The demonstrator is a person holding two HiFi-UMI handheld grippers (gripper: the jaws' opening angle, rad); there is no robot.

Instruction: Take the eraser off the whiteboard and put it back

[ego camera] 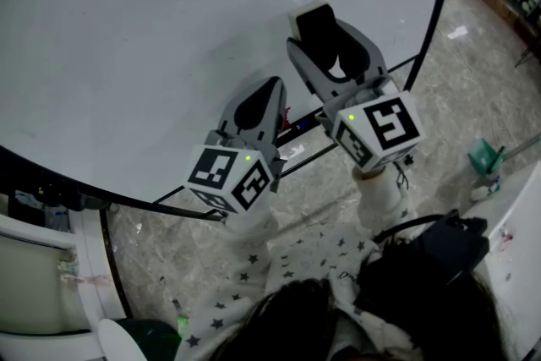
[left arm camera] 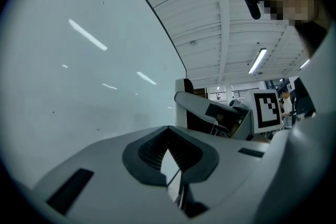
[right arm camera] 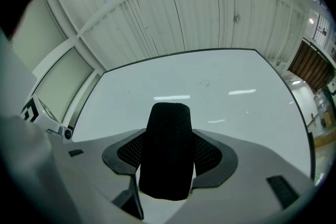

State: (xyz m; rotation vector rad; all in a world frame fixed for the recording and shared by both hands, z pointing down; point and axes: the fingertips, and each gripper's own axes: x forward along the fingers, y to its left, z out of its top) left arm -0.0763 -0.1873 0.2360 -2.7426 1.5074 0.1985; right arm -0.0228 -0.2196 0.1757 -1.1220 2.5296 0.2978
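The whiteboard (ego camera: 169,30) fills the upper left of the head view. My right gripper (ego camera: 325,23) is shut on the black eraser (ego camera: 324,36) and holds it up just in front of the board's lower right part. In the right gripper view the eraser (right arm camera: 168,149) stands upright between the pads, with the whiteboard (right arm camera: 220,86) behind my right gripper (right arm camera: 168,131). Whether the eraser touches the board I cannot tell. My left gripper (ego camera: 267,90) hangs lower and to the left, shut and holding nothing. In its own view my left gripper (left arm camera: 169,131) points along the whiteboard (left arm camera: 79,86).
The board's black stand rail (ego camera: 338,150) runs below the grippers over a marble floor (ego camera: 456,89). A green dustpan (ego camera: 484,156) lies at the right by a white table edge (ego camera: 524,224). A dark green bin (ego camera: 152,341) is at lower left.
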